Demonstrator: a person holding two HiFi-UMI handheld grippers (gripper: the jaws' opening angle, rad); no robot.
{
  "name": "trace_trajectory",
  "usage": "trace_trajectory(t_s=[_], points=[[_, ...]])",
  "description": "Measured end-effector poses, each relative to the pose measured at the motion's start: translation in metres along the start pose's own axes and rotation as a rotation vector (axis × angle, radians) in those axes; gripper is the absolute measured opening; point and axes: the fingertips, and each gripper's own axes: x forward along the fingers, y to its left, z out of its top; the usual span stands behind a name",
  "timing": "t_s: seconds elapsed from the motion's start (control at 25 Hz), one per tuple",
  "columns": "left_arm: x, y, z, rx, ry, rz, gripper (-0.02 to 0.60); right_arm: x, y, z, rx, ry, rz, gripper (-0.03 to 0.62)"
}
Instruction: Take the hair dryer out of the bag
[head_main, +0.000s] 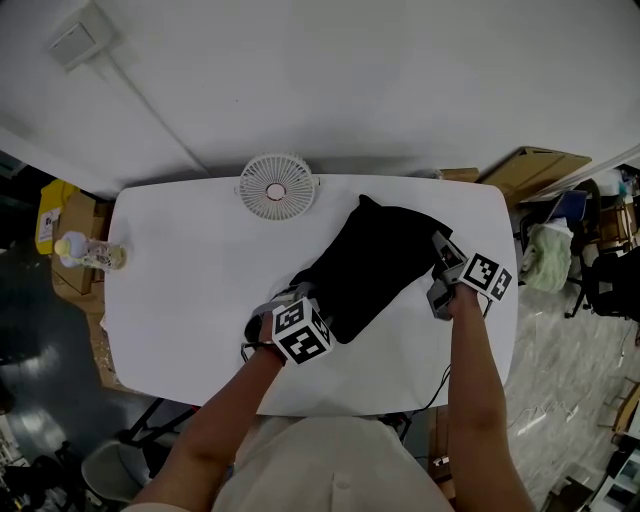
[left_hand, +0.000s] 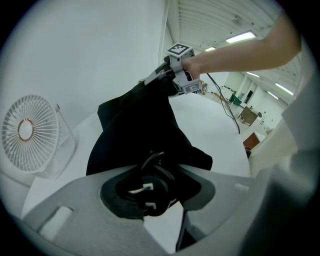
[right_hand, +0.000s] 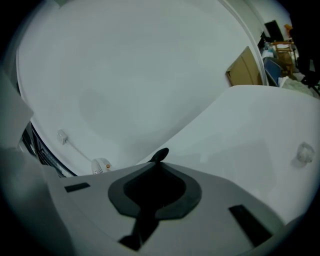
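A black cloth bag (head_main: 375, 265) lies slantwise on the white table (head_main: 190, 290). My left gripper (head_main: 283, 303) is at the bag's near, lower-left end. In the left gripper view, my left gripper (left_hand: 150, 194) is shut on a black plug (left_hand: 145, 192) with two pale prongs. A loop of black cord (left_hand: 159, 159) sits behind the plug, at the mouth of the bag (left_hand: 140, 125). My right gripper (head_main: 441, 263) is at the bag's right edge, shut on its fabric (right_hand: 152, 189). From the left gripper view, that right gripper (left_hand: 169, 79) holds the far end of the bag raised. The dryer's body is hidden.
A small white fan (head_main: 276, 187) stands at the table's far edge, left of the bag. A bottle (head_main: 90, 253) sits at the far left corner. Cardboard and chairs crowd the floor on the right, beyond the table's right edge (head_main: 512, 300).
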Motion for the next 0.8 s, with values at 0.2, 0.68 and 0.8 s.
trace_trajectory(t_s=[0.2,0.68,0.8], points=[[-0.021,-0.011,-0.01,-0.01,-0.012,0.011,0.16,-0.005,0.005,0.004,0.016,-0.019,0.01,0.02],[-0.052,-0.032,-0.046,-0.052,0.008,0.049,0.149,-0.021,0.016,0.013,0.049,-0.064,0.033,0.02],[-0.058,-0.035,-0.051,-0.061,0.012,0.062,0.149,-0.023,0.019,0.014,0.06,-0.071,0.035,0.02]])
